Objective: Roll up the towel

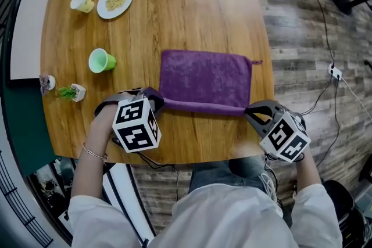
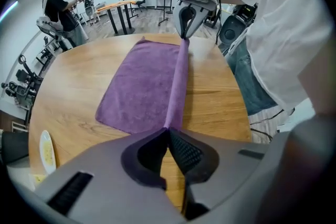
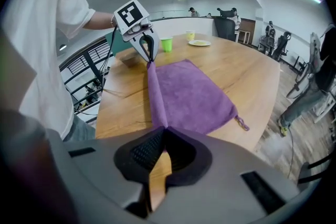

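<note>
1. Left gripper (image 2: 168, 131): nearest thing in its own view. The jaws are closed tight on the near left corner of the purple terry towel (image 1: 206, 75), with cloth running out from between the pads.
2. Right gripper (image 3: 161, 131): jaws likewise pinched shut on the near right corner, with only a thin bite of cloth.
3. Between the two grips the near edge is drawn into a taut raised ridge. The rest of the towel lies flat on the pale wooden table (image 1: 174, 9), its hang loop (image 1: 256, 61) at the far right corner.
4. My reading: the first turn of the roll is not yet made.
5. Risks:
   - With so little cloth in each bite, a corner could slip out if the edge is pulled tighter.
   - If one hand leads the other, the roll would likely start skewed and cone out.
   - Lifting too high may flop the edge over as a fold, not a roll.
   - The green plastic cup (image 1: 102, 60) and the small potted plant (image 1: 72, 92) sit near the left hand, so a wide swing could knock them.
6. Count:
   - two grippers
   - one towel
   - two cups, the second being cream (image 1: 82, 2)
   - one white plate of food (image 1: 115, 0)
   - one plant
   - one small item at the table edge that I cannot identify
</note>
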### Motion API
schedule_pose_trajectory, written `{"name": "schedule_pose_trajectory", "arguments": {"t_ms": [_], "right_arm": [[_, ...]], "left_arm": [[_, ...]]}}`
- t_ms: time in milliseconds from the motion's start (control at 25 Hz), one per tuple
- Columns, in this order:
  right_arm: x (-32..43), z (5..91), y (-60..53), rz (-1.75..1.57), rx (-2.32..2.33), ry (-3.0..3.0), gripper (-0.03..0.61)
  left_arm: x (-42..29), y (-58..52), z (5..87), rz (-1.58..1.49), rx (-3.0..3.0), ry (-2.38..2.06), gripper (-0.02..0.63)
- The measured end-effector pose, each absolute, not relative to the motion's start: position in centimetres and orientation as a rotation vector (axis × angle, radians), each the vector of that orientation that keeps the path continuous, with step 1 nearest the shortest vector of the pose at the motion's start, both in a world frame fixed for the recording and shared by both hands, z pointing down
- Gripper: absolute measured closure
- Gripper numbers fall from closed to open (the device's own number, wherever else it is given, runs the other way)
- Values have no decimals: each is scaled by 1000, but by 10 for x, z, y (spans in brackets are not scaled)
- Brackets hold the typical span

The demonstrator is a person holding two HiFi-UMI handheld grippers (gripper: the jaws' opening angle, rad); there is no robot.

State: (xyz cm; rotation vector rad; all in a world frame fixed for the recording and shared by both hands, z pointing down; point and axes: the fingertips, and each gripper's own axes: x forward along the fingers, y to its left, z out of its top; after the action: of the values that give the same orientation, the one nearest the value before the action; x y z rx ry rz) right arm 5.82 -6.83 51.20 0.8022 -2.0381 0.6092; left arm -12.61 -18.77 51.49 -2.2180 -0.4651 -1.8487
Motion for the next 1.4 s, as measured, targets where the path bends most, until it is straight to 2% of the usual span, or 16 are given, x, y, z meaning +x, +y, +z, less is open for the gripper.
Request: {"name": "schedule_pose_trajectory", "arguments": {"t_ms": [560, 720, 880, 1160, 1400], "right_arm": [[76, 537, -106, 583, 910, -2000, 565], [80, 532, -111, 557, 956, -1997, 512], [85, 518, -111, 527, 994, -2005, 505], [58, 511, -84, 496, 881, -2012, 505], [45, 528, -71, 427, 805, -1964, 505]], "left_arm": [[-107, -228, 539, -1841, -2257, -288, 591], [-112, -239, 532, -1811, -2285, -208, 559], [-119, -246, 511, -1732, -2328, -118, 558], [-123, -188, 505, -1708, -2236, -327, 545], [-123, -187, 526, -1710, -2158, -334, 545]]}}
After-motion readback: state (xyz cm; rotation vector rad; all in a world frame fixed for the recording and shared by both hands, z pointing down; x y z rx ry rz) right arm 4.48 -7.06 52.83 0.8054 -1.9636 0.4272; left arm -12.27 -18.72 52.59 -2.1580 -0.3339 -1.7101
